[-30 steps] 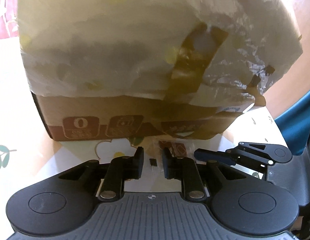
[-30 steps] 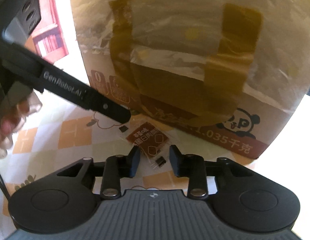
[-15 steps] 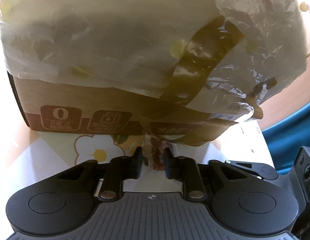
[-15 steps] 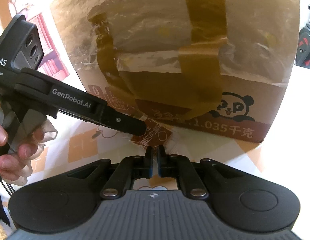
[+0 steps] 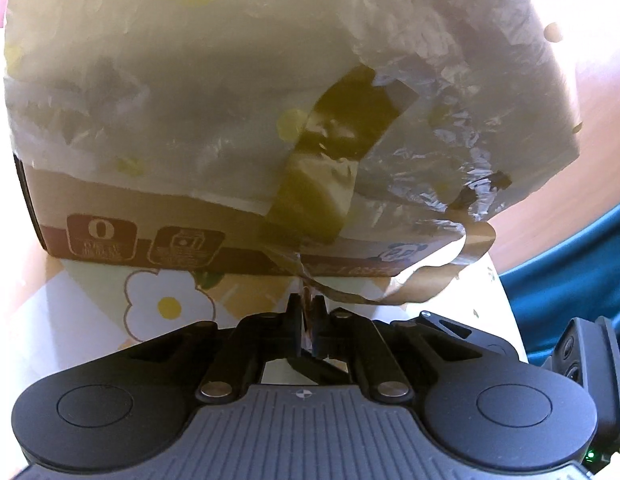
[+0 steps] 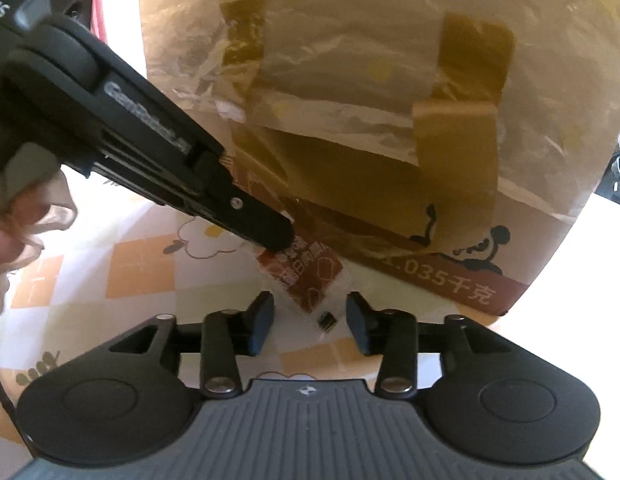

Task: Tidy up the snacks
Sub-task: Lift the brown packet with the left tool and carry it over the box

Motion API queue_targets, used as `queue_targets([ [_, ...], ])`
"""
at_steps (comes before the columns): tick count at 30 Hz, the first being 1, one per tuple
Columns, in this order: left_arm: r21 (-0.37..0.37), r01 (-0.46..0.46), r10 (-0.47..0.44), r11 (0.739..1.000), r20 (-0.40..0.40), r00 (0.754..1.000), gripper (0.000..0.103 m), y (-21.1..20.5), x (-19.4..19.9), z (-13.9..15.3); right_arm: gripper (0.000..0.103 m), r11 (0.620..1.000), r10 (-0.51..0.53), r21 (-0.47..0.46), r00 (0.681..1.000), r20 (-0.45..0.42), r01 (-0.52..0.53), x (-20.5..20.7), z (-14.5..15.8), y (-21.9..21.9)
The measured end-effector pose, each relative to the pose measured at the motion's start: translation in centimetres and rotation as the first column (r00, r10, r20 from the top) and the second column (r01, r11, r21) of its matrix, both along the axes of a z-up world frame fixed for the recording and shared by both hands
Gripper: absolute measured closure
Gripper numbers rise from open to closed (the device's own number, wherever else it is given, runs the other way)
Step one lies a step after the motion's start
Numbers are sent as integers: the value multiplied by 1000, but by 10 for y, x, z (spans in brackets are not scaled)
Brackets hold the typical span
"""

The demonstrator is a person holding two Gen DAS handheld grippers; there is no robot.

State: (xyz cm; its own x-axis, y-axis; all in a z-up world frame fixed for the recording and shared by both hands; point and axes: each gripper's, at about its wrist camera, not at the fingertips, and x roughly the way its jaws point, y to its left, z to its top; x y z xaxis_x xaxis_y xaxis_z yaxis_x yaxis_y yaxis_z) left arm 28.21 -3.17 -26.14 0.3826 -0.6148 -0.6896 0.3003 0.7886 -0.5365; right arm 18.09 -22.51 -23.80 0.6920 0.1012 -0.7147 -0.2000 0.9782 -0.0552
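Flower-patterned worktop, taped cardboard box, before it brown clear-edged snack packet, left gripper fingers clenched on it, right gripper fingers just released, apart.

Brown clear-edged snack packet tilted before taped cardboard box.

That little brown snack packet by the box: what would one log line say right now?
left tool: shut on snack packet edge | right tool: jaws just opened, packet lies between, unpressed | cardboard box: behind, on patterned tablecloth
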Motion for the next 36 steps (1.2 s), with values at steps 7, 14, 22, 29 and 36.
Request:
queue_targets([
  [7, -6, -11, 11, 1000, -12, 1000, 97, -2, -5, 0, 81, 999, 9, 33, 1000, 17, -9, -7, 6, -7],
  [14, 9, 0, 0, 1000, -8, 1000, 97, -5, -23, 7, 84, 999, 19, 38, 1000, 5, -19, -17, 13, -2],
  [22, -1, 4, -4, 1000, -25, 1000, 96, 3, -51, 7, 84, 998, 40, 48, 999, -23, -38, -38, 24, 7],
  [29, -19, -21, 20, 1000, -36, 999, 96, 14, -67, 4, 84, 998, 62, 37, 997, -56, -60, -51, 28, 19],
  [36, -51, -39, 41, 998, 43, 998, 96, 29, -78, 31, 85, 996, 85, -1, 996, -20, -85, -59, 40, 30],
])
